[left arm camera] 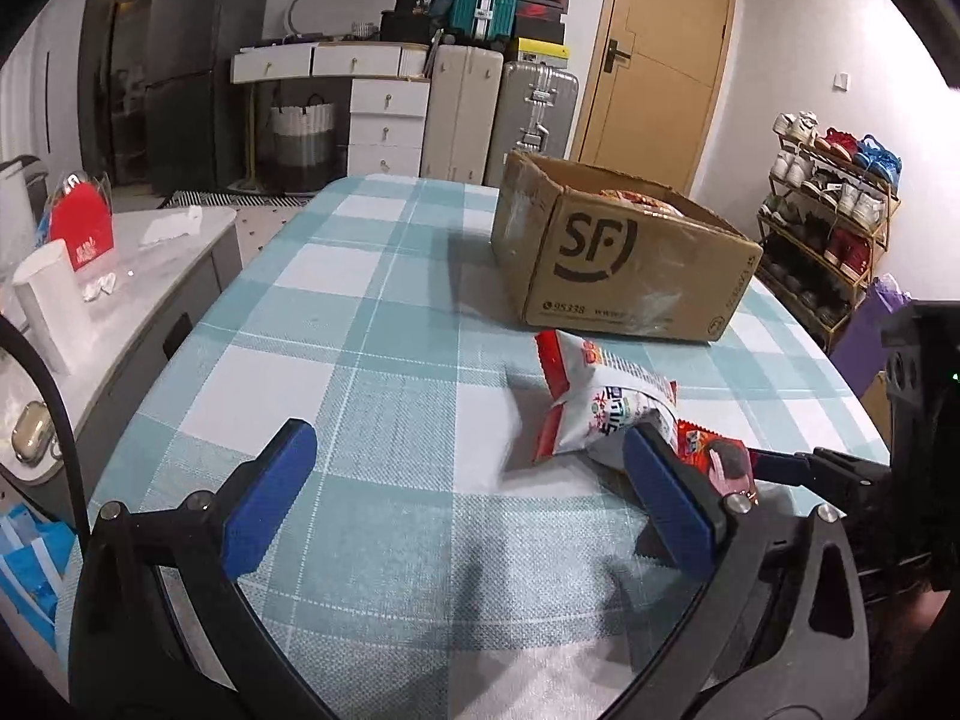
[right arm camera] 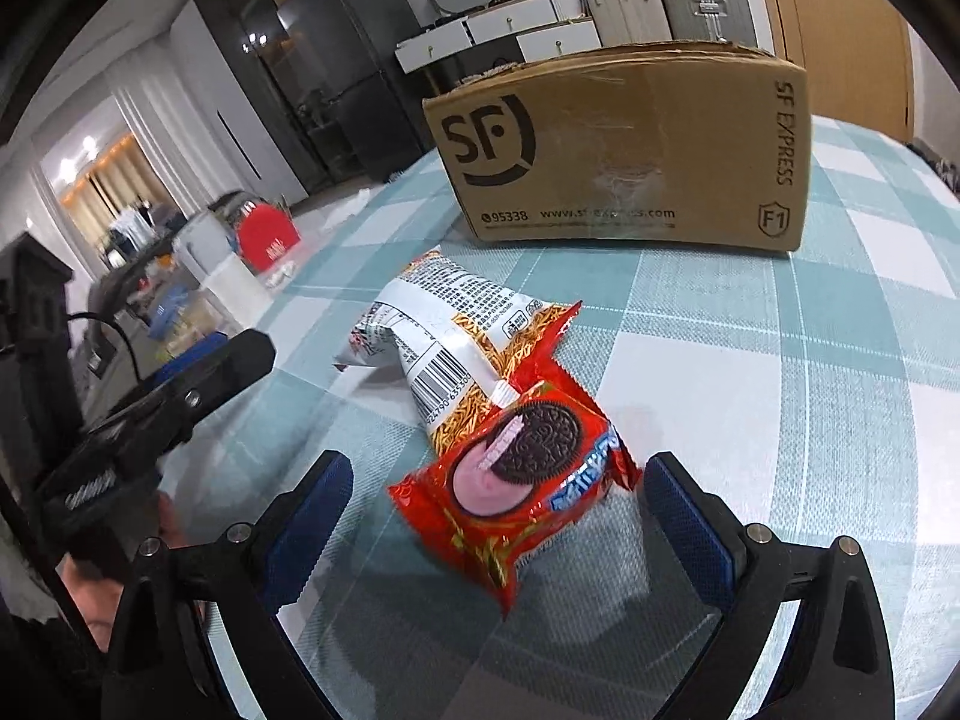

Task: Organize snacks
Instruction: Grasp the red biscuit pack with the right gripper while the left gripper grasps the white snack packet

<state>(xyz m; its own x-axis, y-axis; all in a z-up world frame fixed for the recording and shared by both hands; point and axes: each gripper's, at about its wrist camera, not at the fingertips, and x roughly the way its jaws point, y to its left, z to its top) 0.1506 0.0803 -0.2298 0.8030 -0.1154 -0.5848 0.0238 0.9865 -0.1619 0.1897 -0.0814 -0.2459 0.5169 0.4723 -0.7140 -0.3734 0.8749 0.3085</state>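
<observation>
Cluttered room: dark fridge [left arm camera: 174,60], suitcases [left arm camera: 498,114], shoe rack [left arm camera: 834,210]. Teal checked tablecloth [left arm camera: 372,312] bearing SF cardboard box [left arm camera: 624,252]; nearer, white snack bag [right arm camera: 444,336] under red cookie packet [right arm camera: 516,474]. Left gripper [left arm camera: 468,492] and right gripper [right arm camera: 498,510] both spread wide, empty.

A table [left arm camera: 384,312] under a teal-and-white checked cloth carries 3 things: an open cardboard box [left arm camera: 624,252] at the far right, a white noodle-snack bag [right arm camera: 444,330] nearer, and a red cookie packet [right arm camera: 516,480] overlapping the bag's near end.
</observation>
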